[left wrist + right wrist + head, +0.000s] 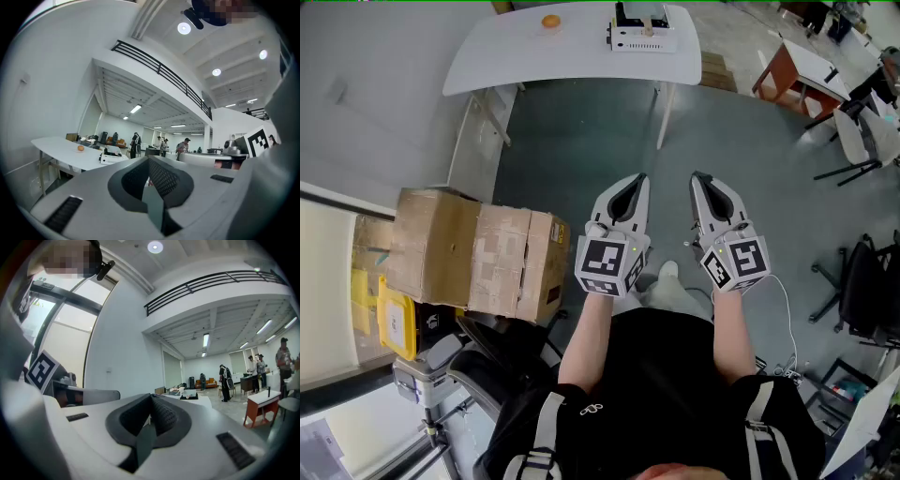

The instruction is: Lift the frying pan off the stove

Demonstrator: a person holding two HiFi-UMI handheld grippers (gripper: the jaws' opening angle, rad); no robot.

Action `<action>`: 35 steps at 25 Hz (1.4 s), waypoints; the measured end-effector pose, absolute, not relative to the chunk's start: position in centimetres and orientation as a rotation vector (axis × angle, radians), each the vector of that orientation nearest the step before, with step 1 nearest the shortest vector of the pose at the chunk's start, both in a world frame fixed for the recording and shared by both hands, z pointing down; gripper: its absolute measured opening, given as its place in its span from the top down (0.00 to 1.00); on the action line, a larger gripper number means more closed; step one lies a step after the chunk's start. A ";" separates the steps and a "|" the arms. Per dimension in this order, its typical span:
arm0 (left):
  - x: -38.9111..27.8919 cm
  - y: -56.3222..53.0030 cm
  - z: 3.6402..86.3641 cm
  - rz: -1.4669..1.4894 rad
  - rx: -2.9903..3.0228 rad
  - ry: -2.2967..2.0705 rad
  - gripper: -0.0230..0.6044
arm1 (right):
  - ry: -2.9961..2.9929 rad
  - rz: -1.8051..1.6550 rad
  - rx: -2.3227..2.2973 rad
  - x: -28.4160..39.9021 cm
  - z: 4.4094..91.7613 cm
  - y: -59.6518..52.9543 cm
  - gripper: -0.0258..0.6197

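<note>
The left white gripper (637, 180) and right white gripper (697, 178) are hovering side by side over grey floor (581, 150), fingers (161, 180) closed, gripping nothing.

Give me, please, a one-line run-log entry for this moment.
phase: pan lift not started | left tool: shut, empty | right tool: shut, empty | position: both side by side over floor, short of white table

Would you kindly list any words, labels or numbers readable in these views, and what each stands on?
None can be read.
Yellow container: white label, too small to read.
Cardboard box: no legible print.
Left gripper and right gripper cubes: square marker patterns only, no letters.
</note>
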State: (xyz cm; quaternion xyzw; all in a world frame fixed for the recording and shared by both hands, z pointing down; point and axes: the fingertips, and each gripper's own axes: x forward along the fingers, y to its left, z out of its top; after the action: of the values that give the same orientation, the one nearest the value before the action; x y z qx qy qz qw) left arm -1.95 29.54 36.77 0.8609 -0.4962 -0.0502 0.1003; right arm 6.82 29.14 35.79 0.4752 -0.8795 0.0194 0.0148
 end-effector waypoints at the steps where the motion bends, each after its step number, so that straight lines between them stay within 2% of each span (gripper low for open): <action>1: -2.0 29.7 36.8 -0.147 2.544 -1.463 0.96 | -2.734 0.053 1.479 6.7 35.8 29.3 0.95; 35: -6.8 26.8 37.4 -0.191 2.468 -1.448 0.96 | -2.765 -0.067 1.441 3.3 32.6 25.8 0.95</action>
State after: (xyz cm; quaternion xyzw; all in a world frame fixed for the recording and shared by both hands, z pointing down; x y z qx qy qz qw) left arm -6.79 26.85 37.43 0.8525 -0.5002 -0.0660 0.1364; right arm 3.32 25.78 32.61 0.4620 -0.8866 -0.0214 0.0112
